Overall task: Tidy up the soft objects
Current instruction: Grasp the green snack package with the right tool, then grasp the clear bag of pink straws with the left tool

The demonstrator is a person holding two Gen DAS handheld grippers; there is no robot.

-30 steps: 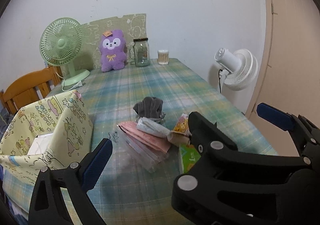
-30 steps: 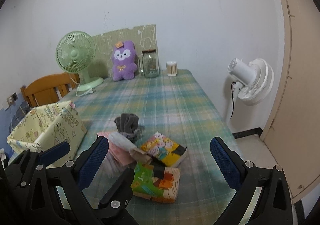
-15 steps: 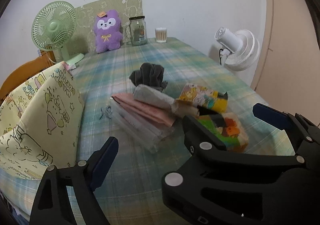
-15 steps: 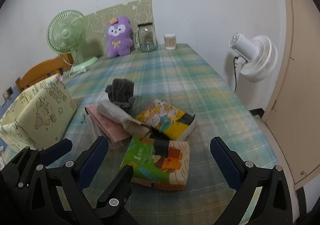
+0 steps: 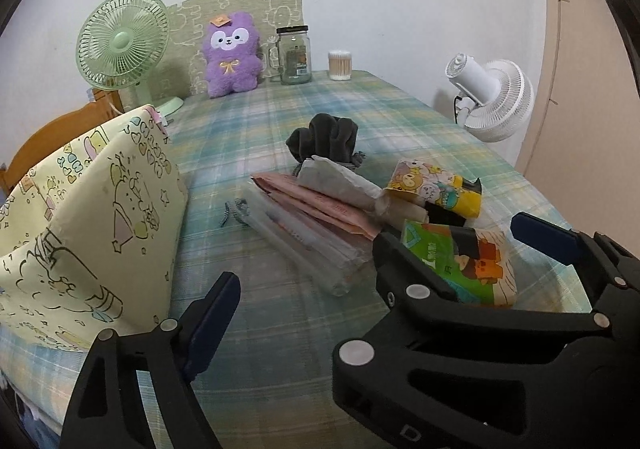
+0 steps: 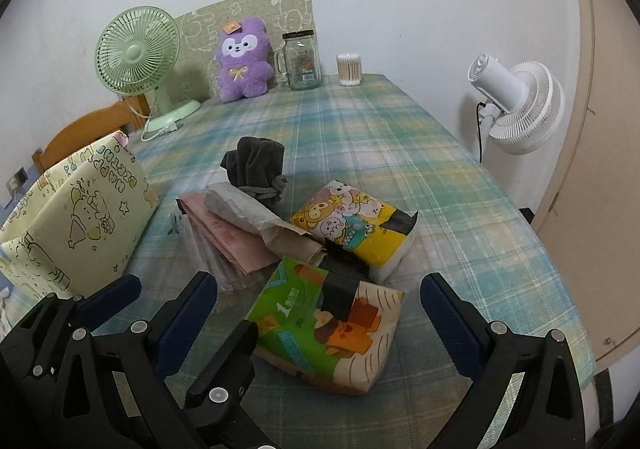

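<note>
1. Green-and-orange printed soft tissue pack (image 6: 320, 329) lies nearest me on the worktop (image 6: 380, 137), touching the yellow cartoon-printed tissue pack (image 6: 352, 225) behind it.
2. I judge both packs light and squashy under slick film. I would pinch across the short sides, mid-body, where the film cannot slide.
3. Behind them lie a dark grey velvet drawstring pouch (image 6: 256, 165), pink folded paper packets (image 6: 224, 233) and a clear plastic sleeve (image 5: 312, 249). These are limp, so I would take them at a folded edge.
4. The right claw (image 6: 316, 281) is spread wide over the green pack, its pads not touching it.
5. The left claw (image 5: 372, 249) has just been closing slightly. It is wide apart and grips nothing.
6. The pale yellow cartoon fabric bin (image 5: 100, 209) stands open at the left, a likely destination.
7. A green-blue plaid cloth covers the worktop. A purple plush toy (image 6: 244, 61), a mint desk fan (image 6: 136, 49) and a glass jar (image 6: 300, 61) line the white wall.
</note>
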